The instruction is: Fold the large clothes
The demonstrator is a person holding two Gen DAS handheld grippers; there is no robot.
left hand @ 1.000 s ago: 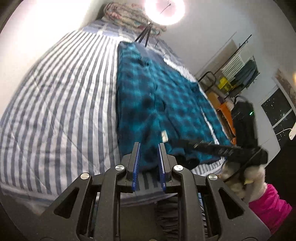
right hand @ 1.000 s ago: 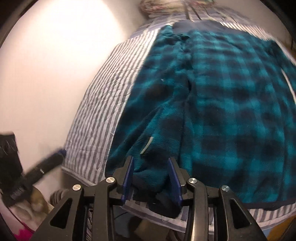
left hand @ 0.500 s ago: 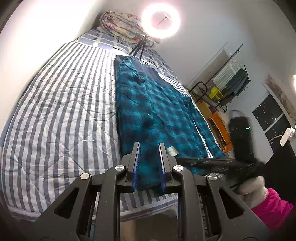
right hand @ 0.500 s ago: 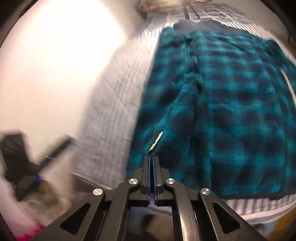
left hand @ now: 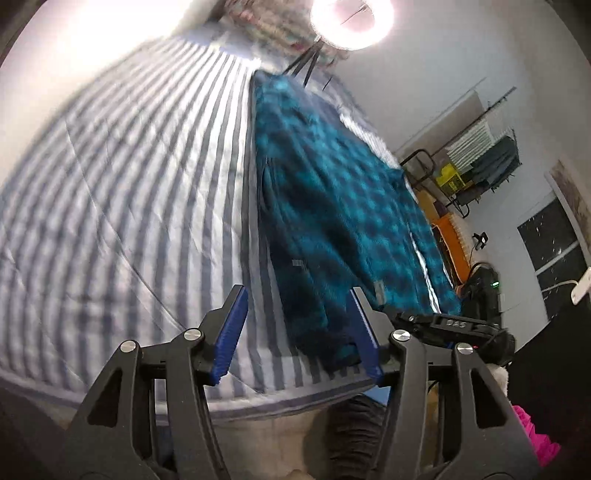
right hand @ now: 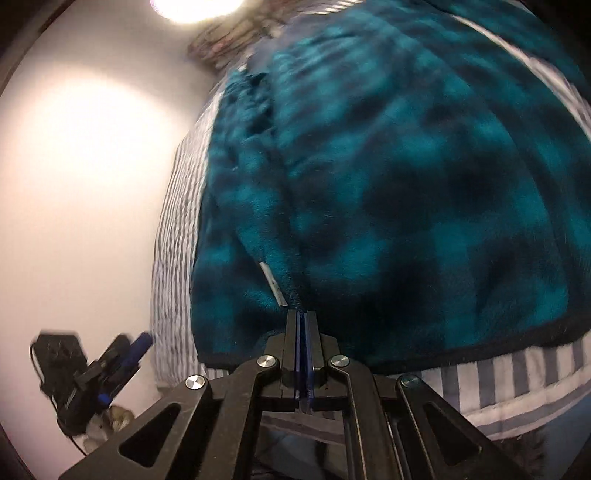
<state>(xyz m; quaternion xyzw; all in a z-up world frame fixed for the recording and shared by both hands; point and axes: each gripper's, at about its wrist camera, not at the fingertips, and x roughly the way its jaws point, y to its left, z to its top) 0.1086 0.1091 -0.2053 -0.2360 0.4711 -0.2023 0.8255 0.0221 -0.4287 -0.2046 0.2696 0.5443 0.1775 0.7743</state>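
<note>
Across the striped bed point(left hand: 122, 192), a teal and dark plaid fleece garment point(left hand: 332, 206) is spread lengthwise, its hem at the near edge of the mattress. The left hand-held gripper point(left hand: 299, 325) is seen released, its blue-padded fingers point(left hand: 231, 328) spread wide. The near left corner of the garment's hem lies between them, closer to the right-hand pad, and no cloth is seen pinched. The bed's striped cover is visible between the pads on the left-hand side.

From the right wrist view, the garment point(right hand: 406, 184) fills most of the frame, and the right hand-held gripper point(right hand: 303, 325) is clenched, its pads pressed together on the fleece at a fold close to the hem, just beside a small white label point(right hand: 272, 283). Below the hem, the striped bed cover point(right hand: 517, 376) is seen. The left hand-held gripper point(right hand: 122, 354) appears low on the left of that view, well apart from the right one and blurred.

A ring light point(left hand: 351, 22) is seen beyond the far end of the bed, and a clothes rack point(left hand: 484, 166) stands on the right of the room.
</note>
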